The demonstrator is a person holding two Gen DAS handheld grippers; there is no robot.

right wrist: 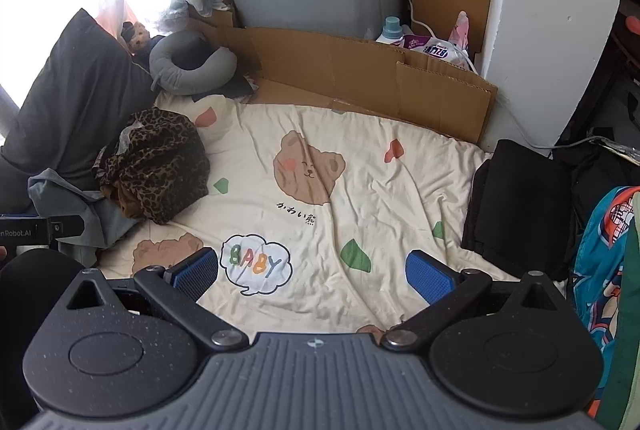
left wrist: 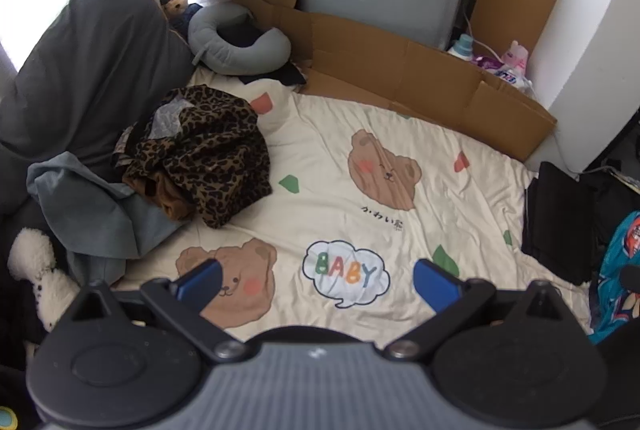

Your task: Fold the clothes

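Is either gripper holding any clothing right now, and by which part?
Nothing is held. The left gripper and right gripper are both open above the cream bear-print bedsheet.

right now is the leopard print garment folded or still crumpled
Crumpled. The leopard print garment lies bunched in an uneven heap on the bear-print sheet, with no flat folded edges.

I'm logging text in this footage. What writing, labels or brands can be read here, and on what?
"BABY": in the speech bubble printed on the bear bedsheet.
"かわい熊": black script on the sheet under the bear face.
"nRobot.AI": cut off, on the left gripper's body at the right wrist view's edge.
Detergent pouch: print too blurred to read.
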